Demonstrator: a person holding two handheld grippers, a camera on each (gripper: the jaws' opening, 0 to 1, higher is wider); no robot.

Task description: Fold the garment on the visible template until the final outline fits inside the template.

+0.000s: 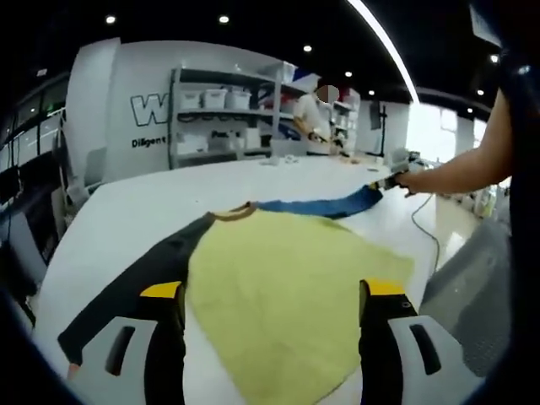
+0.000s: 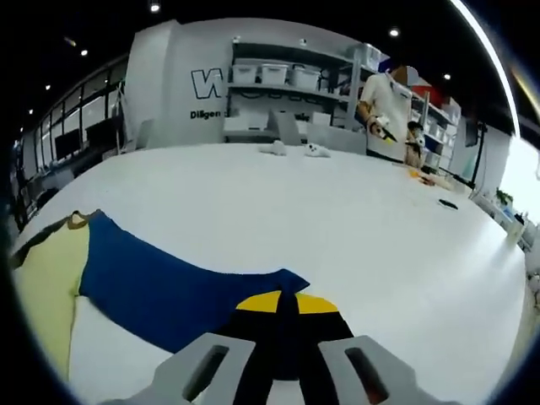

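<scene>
Left gripper view: the garment, a soft yellow-bodied shirt with one black sleeve and one blue sleeve, lies flat on the large white table. The brown-trimmed collar points away from the camera. The left gripper hangs over the near part of the yellow body, its black, yellow-tipped jaws spread wide and holding nothing. The black sleeve runs along the left jaw's side toward the table's near edge. The blue sleeve is stretched away to the far right, where the right gripper, in the person's hand, holds its end.

Right gripper view: the right gripper has its yellow-tipped jaws pressed together on the cuff end of the blue sleeve, which extends left across the table to the yellow body.

Background: white shelving with storage bins stands against the wall, and a person in a white top stands beside it.
</scene>
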